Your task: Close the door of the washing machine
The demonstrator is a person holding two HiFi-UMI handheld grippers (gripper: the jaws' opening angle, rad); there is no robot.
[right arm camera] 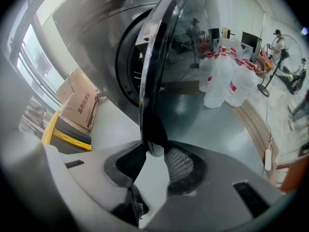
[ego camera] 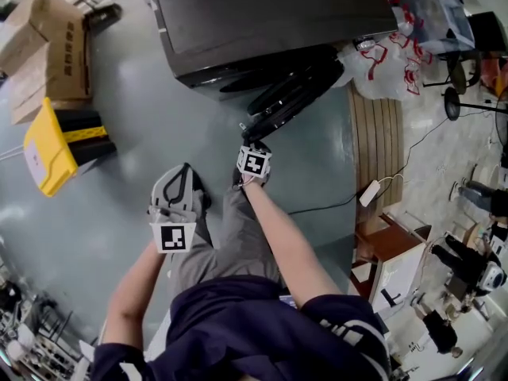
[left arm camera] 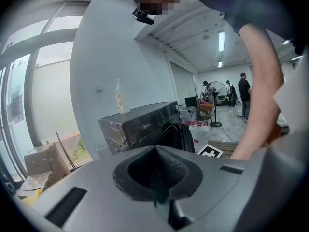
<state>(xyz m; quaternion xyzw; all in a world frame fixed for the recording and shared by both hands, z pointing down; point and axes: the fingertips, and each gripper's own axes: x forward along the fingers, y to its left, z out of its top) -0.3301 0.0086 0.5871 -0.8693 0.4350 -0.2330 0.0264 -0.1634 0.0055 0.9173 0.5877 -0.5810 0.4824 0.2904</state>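
The washing machine [ego camera: 270,14] is seen standing on a grey floor [ego camera: 143,125], its door [ego camera: 290,94] swung partly open; the door's rim is found between the jaws of the right gripper [ego camera: 249,140], which are held moderately apart, one meshed pad just beside the rim and the other clear of it; the left gripper [ego camera: 182,173] is held well apart from the door, its jaws drawn together on nothing; white bags [ego camera: 389,58] with red print are piled just beside the machine on the door's outer side, near a slatted wooden bench [ego camera: 377,133]; cardboard boxes [ego camera: 48,46] and a yellow case [ego camera: 48,145] are set on the opposite side; a bottle [left arm camera: 119,96] is stood on the machine's top.
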